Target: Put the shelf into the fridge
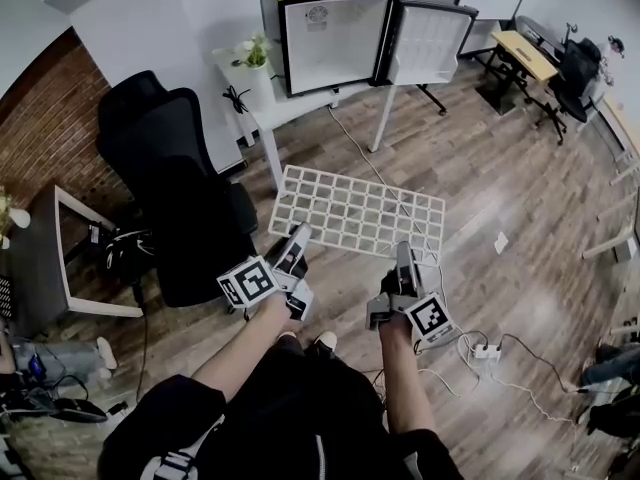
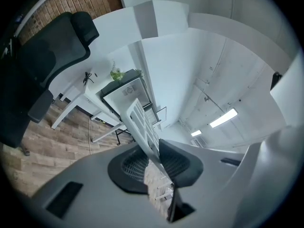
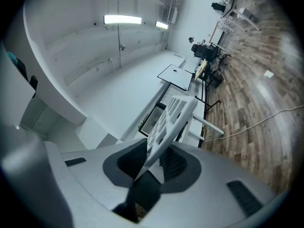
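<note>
A white wire-grid shelf (image 1: 360, 212) hangs level above the wood floor, held by its near edge. My left gripper (image 1: 298, 238) is shut on the shelf's near left corner, and my right gripper (image 1: 404, 255) is shut on its near right part. In the left gripper view the shelf (image 2: 141, 124) runs edge-on out of the closed jaws toward the fridge (image 2: 127, 93). The right gripper view shows the shelf (image 3: 169, 119) pinched the same way. The small black fridge (image 1: 330, 30) stands on a white table ahead, its door (image 1: 430, 42) swung open to the right and its white inside bare.
A black office chair (image 1: 180, 198) stands close on the left. The white table (image 1: 262, 96) holds a small potted plant (image 1: 256, 54). Cables and a power strip (image 1: 485, 351) lie on the floor at the right. Desks and a dark chair (image 1: 575, 73) stand far right.
</note>
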Demonstrator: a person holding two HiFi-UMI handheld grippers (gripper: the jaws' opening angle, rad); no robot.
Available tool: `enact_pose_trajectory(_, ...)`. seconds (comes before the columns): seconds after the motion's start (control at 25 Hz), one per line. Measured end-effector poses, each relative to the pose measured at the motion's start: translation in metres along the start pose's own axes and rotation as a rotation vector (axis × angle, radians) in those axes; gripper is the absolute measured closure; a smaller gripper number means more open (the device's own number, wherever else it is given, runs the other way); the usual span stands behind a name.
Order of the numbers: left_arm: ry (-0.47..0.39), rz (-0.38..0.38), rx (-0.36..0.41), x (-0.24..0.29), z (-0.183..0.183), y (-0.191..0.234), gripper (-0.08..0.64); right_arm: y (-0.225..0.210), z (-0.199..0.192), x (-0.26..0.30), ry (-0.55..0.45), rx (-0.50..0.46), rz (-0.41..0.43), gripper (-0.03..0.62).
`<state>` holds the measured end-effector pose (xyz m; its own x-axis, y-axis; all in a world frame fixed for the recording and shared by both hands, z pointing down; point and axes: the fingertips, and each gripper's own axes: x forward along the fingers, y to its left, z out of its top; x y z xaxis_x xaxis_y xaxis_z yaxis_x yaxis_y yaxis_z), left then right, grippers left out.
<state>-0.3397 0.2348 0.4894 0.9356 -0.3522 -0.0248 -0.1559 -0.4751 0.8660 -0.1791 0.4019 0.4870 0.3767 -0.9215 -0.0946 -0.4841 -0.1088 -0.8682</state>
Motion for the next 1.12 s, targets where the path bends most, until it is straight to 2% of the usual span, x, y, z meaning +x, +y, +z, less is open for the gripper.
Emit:
enact_pose_trajectory(0.16, -0.013, -0.007, -0.011, 0.015, -0.001, -0.002, 0.483, -0.007, 0.009, 0.011, 0.020, -0.007, 0.011, 0.506)
enact_pose_trajectory(0.32, -0.010, 0.025, -0.001, 0.026, -0.004, 0.003, 0.485, -0.023, 0.016, 0.017, 0.028, 0.001, -0.027, 0.506)
enact_pose_trajectory(0.52, -0.020, 0.014, -0.034, 0.052, -0.002, 0.010, 0.483, -0.038, 0.024, 0.038, 0.041, 0.008, -0.043, 0.511)
enact_pose_trajectory(0.76, -0.027, 0.026, -0.045, 0.098, 0.009, 0.032, 0.485, -0.053, 0.035, 0.090, 0.048, 0.016, 0.005, 0.512)
enact_pose_trajectory(0.92, -0.041, 0.033, -0.054, 0.139, 0.026, 0.050, 0.485, -0.077, 0.043, 0.133, 0.077, -0.001, -0.053, 0.512)
enact_pose_trajectory(1.0, -0.048, 0.034, -0.059, 0.160, 0.036, 0.058, 0.485, -0.078, 0.049, 0.161, 0.080, 0.006, -0.022, 0.512)
enact_pose_trajectory(1.12, -0.054, 0.041, -0.073, 0.197, 0.054, 0.071, 0.483, -0.090, 0.058, 0.202, 0.096, -0.005, -0.047, 0.512)
